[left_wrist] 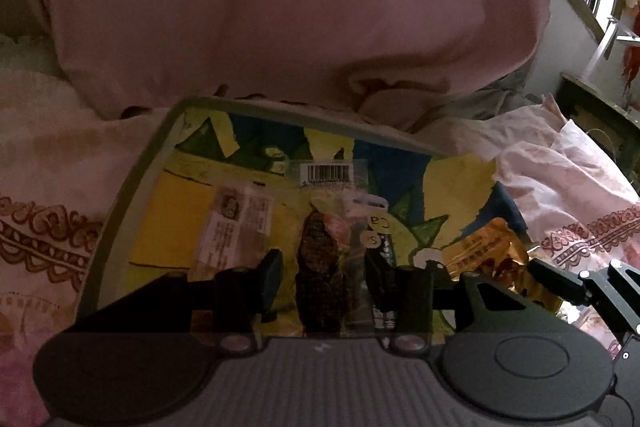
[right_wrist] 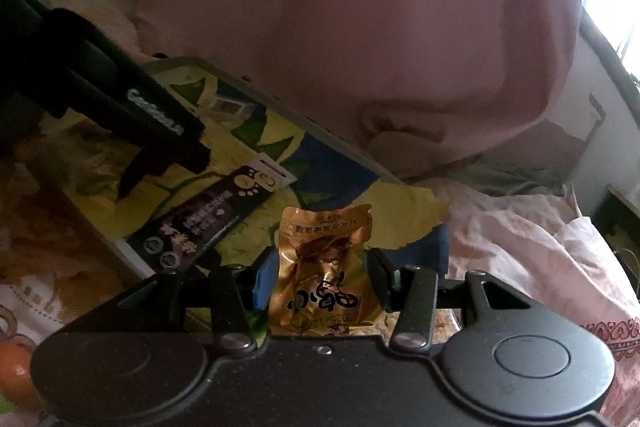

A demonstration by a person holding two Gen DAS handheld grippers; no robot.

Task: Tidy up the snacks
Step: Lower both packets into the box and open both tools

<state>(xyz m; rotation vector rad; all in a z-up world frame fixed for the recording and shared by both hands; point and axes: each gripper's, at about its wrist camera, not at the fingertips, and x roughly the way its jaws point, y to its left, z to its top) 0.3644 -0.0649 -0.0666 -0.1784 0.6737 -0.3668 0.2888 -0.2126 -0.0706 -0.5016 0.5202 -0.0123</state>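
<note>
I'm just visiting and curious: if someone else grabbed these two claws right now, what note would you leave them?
Left claw: clear packet of brown snack between its fingers, grip unclear.
Right claw: shut on the gold packet.
Black sachet lies on the picture tray; both claws hover over that tray.
Done: nothing visibly sorted yet.
Left: probably set both packets down in place, then deal with the sachet.

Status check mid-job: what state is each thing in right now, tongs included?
Crinkled gold foil snack packet: pinched between the right tongs.
Long black stick sachet: between the left tongs, grip unclear.
Yellow, blue and green picture tray with a grey rim: lying on the patterned bedding.
Right tongs: shut on the packet.
Left tongs: partly open.
</note>
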